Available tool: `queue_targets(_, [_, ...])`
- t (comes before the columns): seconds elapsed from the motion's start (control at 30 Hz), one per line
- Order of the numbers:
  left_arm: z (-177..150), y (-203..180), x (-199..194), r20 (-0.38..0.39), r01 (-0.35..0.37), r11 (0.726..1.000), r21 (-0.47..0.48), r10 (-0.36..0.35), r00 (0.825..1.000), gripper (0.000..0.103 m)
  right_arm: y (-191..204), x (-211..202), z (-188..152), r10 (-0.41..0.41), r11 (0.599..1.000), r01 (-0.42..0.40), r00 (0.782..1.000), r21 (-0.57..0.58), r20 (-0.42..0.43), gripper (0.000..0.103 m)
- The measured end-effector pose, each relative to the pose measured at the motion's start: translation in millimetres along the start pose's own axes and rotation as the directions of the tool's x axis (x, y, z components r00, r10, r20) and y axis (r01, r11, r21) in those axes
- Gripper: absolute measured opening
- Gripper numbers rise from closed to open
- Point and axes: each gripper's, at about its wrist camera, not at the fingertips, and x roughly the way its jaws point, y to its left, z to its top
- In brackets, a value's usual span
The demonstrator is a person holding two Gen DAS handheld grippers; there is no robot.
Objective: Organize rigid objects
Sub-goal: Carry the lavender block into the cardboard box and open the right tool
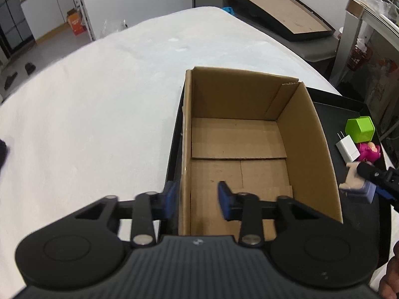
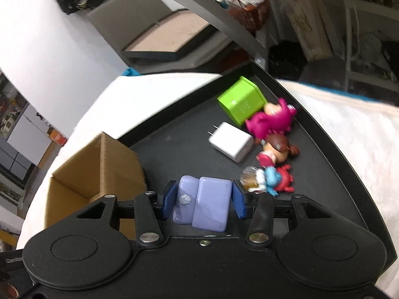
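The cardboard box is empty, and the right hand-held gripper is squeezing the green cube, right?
Not quite. The right wrist view shows the right hand-held gripper squeezing the purple toy; the green cube sits untouched on the black tray. The cardboard box is empty, as the left wrist view shows.

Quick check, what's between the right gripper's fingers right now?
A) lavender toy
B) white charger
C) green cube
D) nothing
A: in the right wrist view the right gripper has its blue pads against both sides of the lavender toy, while the white charger and green cube lie apart on the black tray.
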Motion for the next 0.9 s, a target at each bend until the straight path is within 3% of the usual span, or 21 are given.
queue_targets(0.17, [-1.7, 5.4, 3.5, 0.0, 0.007, 1.0, 0.001, -0.007, 1.0, 0.022, 16.9, -16.3, 3.2, 0.081, 0.995, -0.076, 0.994, -0.065, 0.071, 0.046])
queue_targets(0.3, [-0.4, 10.2, 4.5, 0.008, 0.004, 1.0, 0.011, -0.004, 1.0, 0.008, 31.6, -24.0, 6.3, 0.134, 0.987, -0.122, 0.985, -0.108, 0.107, 0.046])
queue_targets(0.57, [2.3, 20.3, 8.3, 0.013, 0.037, 0.998, 0.044, -0.037, 0.999, 0.008, 68.6, -29.3, 2.7, 0.232, 0.954, -0.198, 0.963, -0.226, 0.135, 0.046])
queue_targets(0.9, [6.9, 33.4, 13.3, -0.002, 0.091, 0.994, 0.052, -0.091, 0.996, 0.008, 123.0, -20.5, -18.7, 0.214, 0.895, -0.156, 0.972, -0.419, 0.094, 0.046])
